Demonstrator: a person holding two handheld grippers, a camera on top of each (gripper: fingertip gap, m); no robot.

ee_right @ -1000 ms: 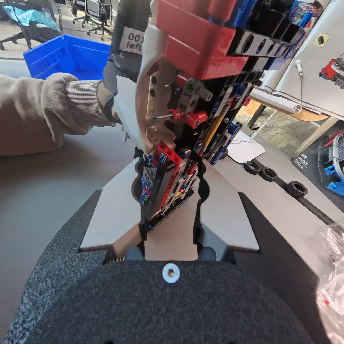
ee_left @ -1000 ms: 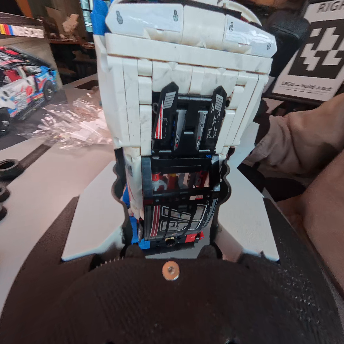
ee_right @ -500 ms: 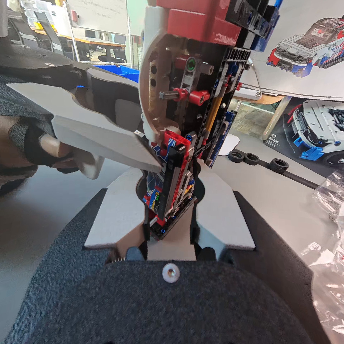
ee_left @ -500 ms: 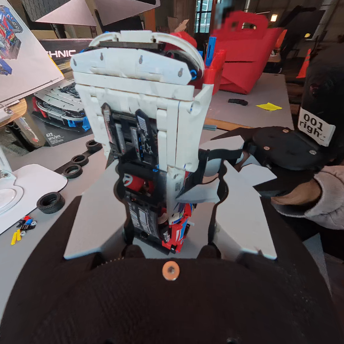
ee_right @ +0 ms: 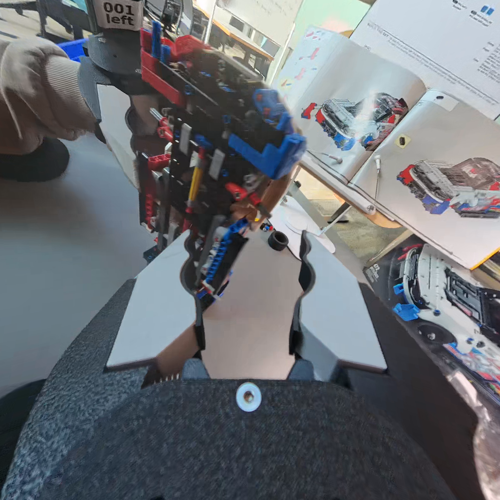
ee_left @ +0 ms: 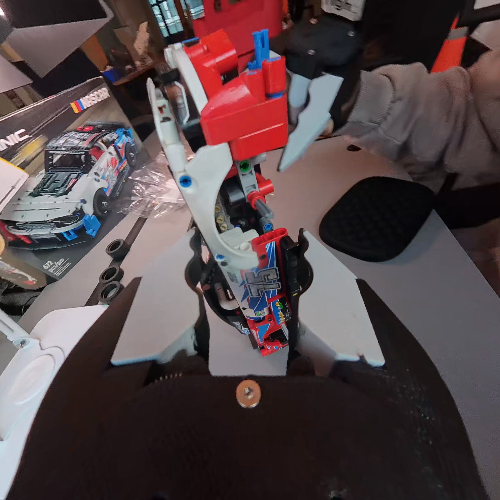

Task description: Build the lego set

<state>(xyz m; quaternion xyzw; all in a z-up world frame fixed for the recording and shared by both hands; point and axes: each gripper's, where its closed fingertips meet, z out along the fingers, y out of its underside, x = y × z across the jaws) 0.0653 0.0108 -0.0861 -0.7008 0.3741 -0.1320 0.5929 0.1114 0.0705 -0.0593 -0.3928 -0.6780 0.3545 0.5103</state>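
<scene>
Left wrist view shows the left gripper (ee_left: pixel 247 292) pinching the lower end of the half-built car (ee_left: pixel 243 189), which stands upright between its fingers with a bare axle stub sticking out past the white arch. Right wrist view shows the right gripper (ee_right: pixel 247 278) spread wide; the car's tail lies against its left finger (ee_right: pixel 162 303) with nothing pressing from the other side, so it holds nothing. I judge this a regrasp between steps: the wheels are not yet on, and loose tyres (ee_left: pixel 111 276) lie off to the left gripper's left. Next the right gripper needs a tyre, carried to the axle. Open table lies ahead and right; the box (ee_left: pixel 62 189) and plastic bag (ee_left: pixel 154 194) crowd the left.
</scene>
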